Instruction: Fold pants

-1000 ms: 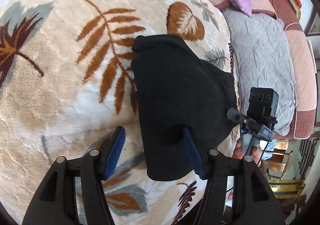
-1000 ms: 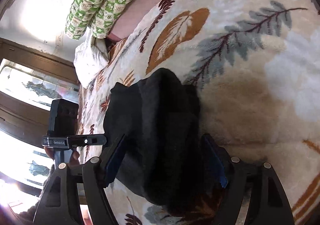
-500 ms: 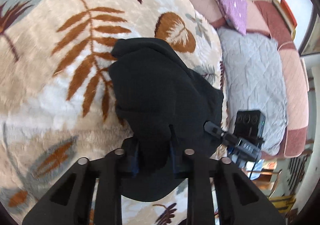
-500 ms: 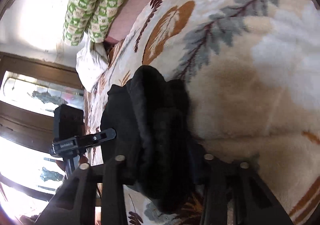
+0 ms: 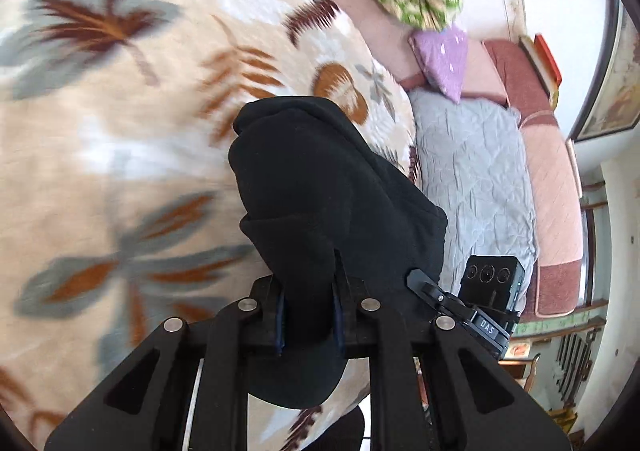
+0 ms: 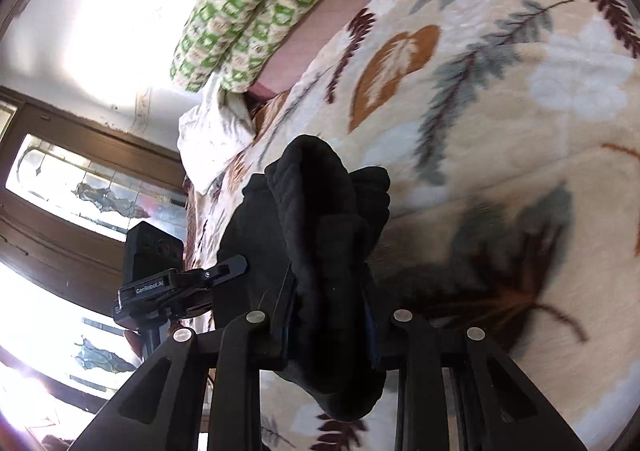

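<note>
Both tongs are pinching now: the left gripper (image 5: pixel 308 315) clamps the black pants (image 5: pixel 324 191) at lower centre, the right gripper (image 6: pixel 330 315) bites the same bundle (image 6: pixel 320 243), bunched over the leaf-print blanket (image 6: pixel 500 111).

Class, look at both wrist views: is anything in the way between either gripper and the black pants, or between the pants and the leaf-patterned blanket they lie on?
Nothing visible. The left gripper and the right gripper are each shut on the black pants, fabric bunched between the fingers. The leaf-patterned blanket around the pants shows no other object.
</note>
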